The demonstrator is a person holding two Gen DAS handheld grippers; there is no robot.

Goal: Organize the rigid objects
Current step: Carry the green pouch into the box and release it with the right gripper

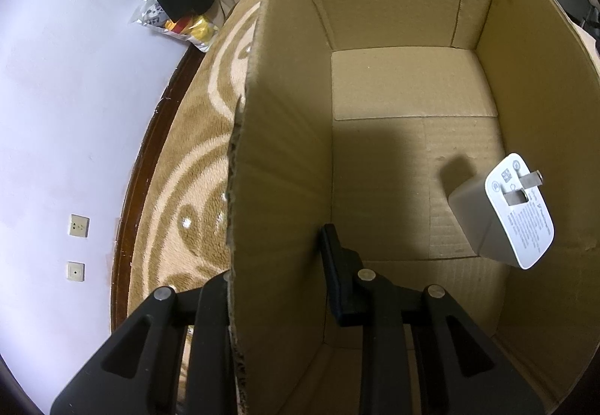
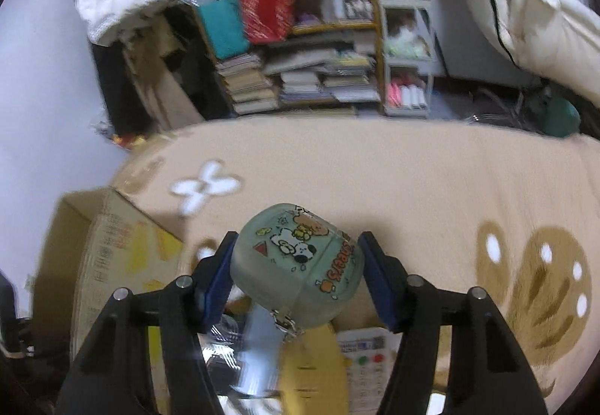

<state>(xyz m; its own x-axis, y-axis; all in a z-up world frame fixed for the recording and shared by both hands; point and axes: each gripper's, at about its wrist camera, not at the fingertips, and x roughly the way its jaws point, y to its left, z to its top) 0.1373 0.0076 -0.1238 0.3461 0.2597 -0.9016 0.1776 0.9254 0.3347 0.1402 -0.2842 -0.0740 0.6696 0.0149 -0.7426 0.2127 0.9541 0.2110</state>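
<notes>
The tan carpet (image 2: 431,190) with its pale swirl and flower pattern covers the floor, running up to a dark wooden skirting below the lilac wall (image 1: 75,96) with two sockets. At the back of the room a wooden shelf (image 2: 330,24) is crowded with stacked books, a red bag and a teal case, all blurred.

On the carpet stands an open cardboard box (image 1: 412,84) — its flaps upright, its floor bare apart from one item. The left tool (image 1: 279,257) straddles the box's near left wall: one black finger is inside, the other outside, so the cardboard sits between them; whether the fingers actually pinch the wall cannot be told. From the right wrist view the same box (image 2: 97,246) shows at lower left, its outer side printed with yellow.

The right tool (image 2: 296,265) is clamped on a pale green earbud case (image 2: 296,265) with cartoon dogs and orange lettering, held above the carpet, a metal clasp dangling under it. Below it lies a remote control (image 2: 363,366) with coloured buttons.

Smallest, a white plug adapter (image 1: 502,216) lies inside the box, close to its right wall, prongs pointing up and to the right.
</notes>
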